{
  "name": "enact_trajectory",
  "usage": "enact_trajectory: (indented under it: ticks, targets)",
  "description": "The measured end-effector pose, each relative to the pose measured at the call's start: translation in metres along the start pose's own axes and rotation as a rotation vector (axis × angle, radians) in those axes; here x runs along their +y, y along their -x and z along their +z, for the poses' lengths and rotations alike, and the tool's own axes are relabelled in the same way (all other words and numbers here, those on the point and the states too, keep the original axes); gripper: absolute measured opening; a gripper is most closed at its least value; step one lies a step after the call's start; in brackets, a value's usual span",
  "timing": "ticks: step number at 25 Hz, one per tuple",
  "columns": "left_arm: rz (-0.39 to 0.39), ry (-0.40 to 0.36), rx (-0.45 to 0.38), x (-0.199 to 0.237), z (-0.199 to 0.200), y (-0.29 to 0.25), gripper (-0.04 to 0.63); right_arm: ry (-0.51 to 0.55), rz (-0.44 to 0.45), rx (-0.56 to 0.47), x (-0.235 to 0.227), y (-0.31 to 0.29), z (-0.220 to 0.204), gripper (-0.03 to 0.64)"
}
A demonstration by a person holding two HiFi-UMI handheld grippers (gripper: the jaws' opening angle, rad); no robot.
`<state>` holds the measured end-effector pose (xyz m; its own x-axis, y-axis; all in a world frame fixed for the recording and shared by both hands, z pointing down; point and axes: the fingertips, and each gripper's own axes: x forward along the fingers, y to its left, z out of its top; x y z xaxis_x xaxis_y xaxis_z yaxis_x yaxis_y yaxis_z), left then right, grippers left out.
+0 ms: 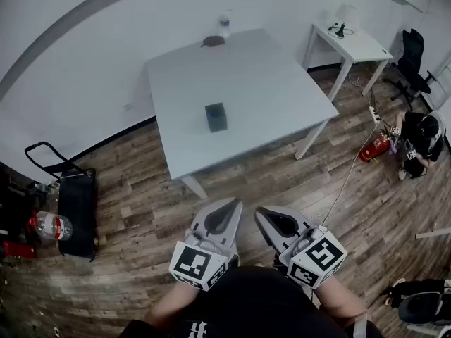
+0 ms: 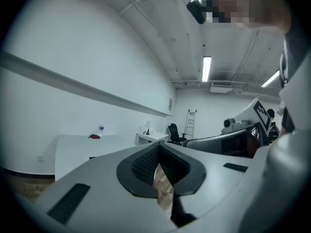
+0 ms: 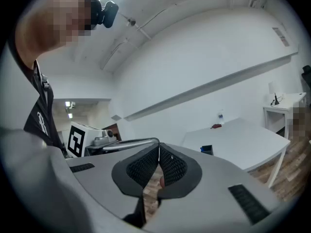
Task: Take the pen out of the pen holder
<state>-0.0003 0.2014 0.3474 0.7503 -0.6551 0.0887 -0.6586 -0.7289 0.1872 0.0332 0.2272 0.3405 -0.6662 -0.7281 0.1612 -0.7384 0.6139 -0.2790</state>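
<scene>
A small dark square pen holder (image 1: 216, 117) stands near the middle of the white table (image 1: 268, 69); it shows small in the right gripper view too, as the pen holder (image 3: 207, 149). No pen can be made out in it at this distance. My left gripper (image 1: 230, 204) and right gripper (image 1: 262, 213) are held close to my body over the wooden floor, well short of the table. Both are shut with nothing between the jaws: the left gripper (image 2: 159, 155) and right gripper (image 3: 159, 154) each show their pads meeting at the tips.
A water bottle (image 1: 224, 24) and a small dark red object (image 1: 212, 41) sit at the table's far edge. A second white desk (image 1: 350, 44), office chairs (image 1: 412, 51), a red fire extinguisher (image 1: 373, 147), a person crouching at right (image 1: 421, 138), and a black cart (image 1: 74, 203) surround the area.
</scene>
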Motion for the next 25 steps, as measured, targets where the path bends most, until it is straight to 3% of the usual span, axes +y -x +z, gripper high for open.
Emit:
enact_trajectory:
  ticks: [9, 14, 25]
  targets:
    - [-0.034, -0.019, 0.006, 0.067, 0.009, -0.018, 0.006, 0.007, -0.029, 0.002, -0.011, -0.068, 0.014, 0.015]
    - [-0.039, 0.043, 0.010, 0.090, 0.008, -0.028, 0.006, 0.002, -0.038, 0.010, -0.019, -0.087, 0.018, 0.015]
    - [0.043, 0.050, 0.044, 0.133, 0.000, -0.066, 0.006, -0.013, 0.037, 0.031, -0.060, -0.132, 0.024, 0.015]
